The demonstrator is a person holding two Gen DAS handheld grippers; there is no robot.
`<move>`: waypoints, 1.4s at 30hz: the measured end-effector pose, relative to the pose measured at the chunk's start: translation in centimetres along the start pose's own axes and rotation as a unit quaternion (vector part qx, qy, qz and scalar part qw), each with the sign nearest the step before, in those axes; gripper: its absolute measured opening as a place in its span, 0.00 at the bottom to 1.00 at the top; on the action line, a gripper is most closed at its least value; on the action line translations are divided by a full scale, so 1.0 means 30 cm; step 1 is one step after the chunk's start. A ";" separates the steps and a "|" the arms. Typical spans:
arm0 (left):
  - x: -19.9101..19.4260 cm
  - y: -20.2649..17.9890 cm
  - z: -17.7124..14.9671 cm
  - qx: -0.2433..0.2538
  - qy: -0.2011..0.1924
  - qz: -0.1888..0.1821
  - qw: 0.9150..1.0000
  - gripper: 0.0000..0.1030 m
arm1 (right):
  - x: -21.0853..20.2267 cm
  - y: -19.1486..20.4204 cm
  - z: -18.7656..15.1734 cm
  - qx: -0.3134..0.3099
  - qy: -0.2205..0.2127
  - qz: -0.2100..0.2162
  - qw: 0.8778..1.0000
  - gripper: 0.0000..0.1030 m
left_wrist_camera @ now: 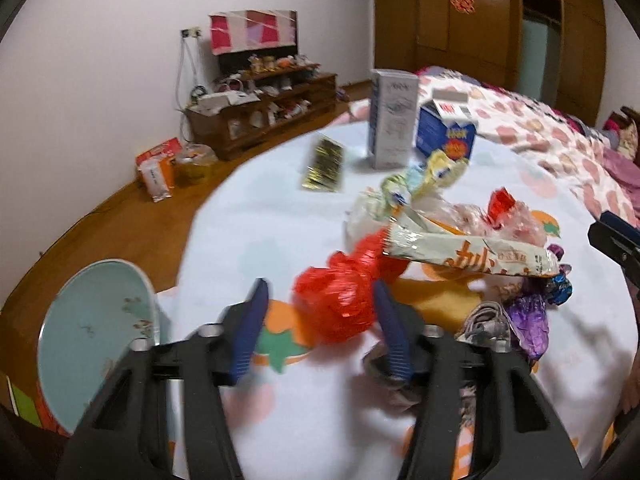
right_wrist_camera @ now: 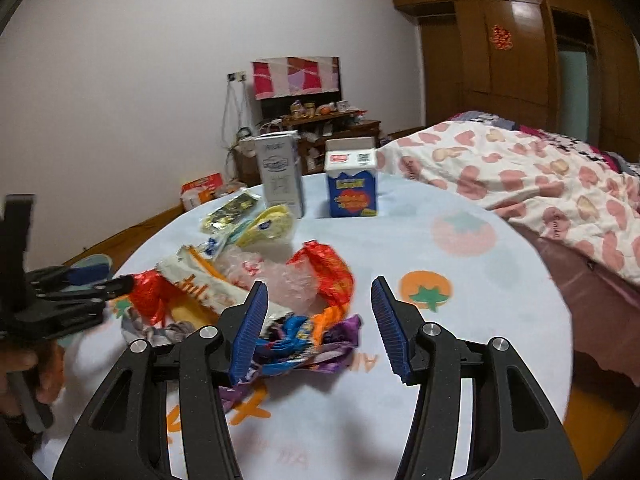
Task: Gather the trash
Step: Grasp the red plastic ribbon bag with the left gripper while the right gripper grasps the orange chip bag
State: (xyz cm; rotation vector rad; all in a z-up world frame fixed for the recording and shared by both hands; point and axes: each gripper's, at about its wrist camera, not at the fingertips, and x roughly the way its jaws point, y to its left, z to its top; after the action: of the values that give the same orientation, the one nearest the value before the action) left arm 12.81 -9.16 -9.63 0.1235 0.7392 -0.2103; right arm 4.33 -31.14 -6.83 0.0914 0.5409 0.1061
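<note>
L gripper half-open w/ red wrapper between jaws, unpinched; R gripper open, empty, purple wrapper just ahead-left.

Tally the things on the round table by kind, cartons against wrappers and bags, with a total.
Upright cartons: 2, the tall white carton and the blue carton.
Loose wrappers and bags I can tell apart: 7, gold packet, yellow wrapper, red wrapper, long white snack bag, clear bag, orange-red wrapper, purple wrapper.
Total: 9; the heap may hide more.
</note>
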 end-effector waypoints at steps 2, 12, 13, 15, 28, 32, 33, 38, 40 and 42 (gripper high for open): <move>0.022 -0.007 -0.002 0.002 0.015 -0.019 1.000 0.07 | 0.009 0.017 0.004 -0.007 0.002 0.010 1.000 0.52; -0.119 0.093 0.000 0.007 -0.031 -0.002 1.000 0.02 | 0.137 0.179 0.030 -0.101 0.057 0.041 0.992 0.52; -0.131 0.112 0.001 0.003 -0.033 0.002 0.999 0.02 | 0.159 0.193 0.026 -0.114 0.073 0.044 0.990 0.52; -0.155 0.158 -0.011 -0.007 -0.036 0.011 0.999 0.02 | 0.186 0.205 0.014 -0.131 0.092 0.045 0.986 0.52; -0.154 0.292 -0.096 -0.038 -0.007 0.030 0.999 0.02 | 0.237 0.225 -0.003 -0.163 0.130 0.055 0.977 0.12; -0.170 0.300 -0.084 -0.041 -0.016 0.032 0.998 0.02 | 0.218 0.245 -0.006 -0.168 0.124 0.069 0.976 0.06; -0.173 0.304 -0.082 -0.042 -0.017 0.032 0.998 0.02 | 0.215 0.249 -0.006 -0.168 0.123 0.071 0.976 0.06; -0.175 0.313 -0.085 -0.045 -0.016 0.035 0.998 0.02 | 0.187 0.258 0.002 -0.162 0.102 0.079 0.978 0.05; -0.180 0.323 -0.091 -0.048 -0.018 0.036 0.998 0.02 | 0.169 0.271 0.004 -0.166 0.090 0.080 0.979 0.05; -0.191 0.331 -0.090 -0.051 -0.023 0.039 0.998 0.02 | 0.155 0.284 0.008 -0.169 0.080 0.083 0.979 0.05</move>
State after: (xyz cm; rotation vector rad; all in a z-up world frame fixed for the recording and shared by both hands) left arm 9.24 1.84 -7.36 0.0496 0.6970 -0.0996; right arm 7.76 -22.13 -8.01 -0.2064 0.6678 0.3685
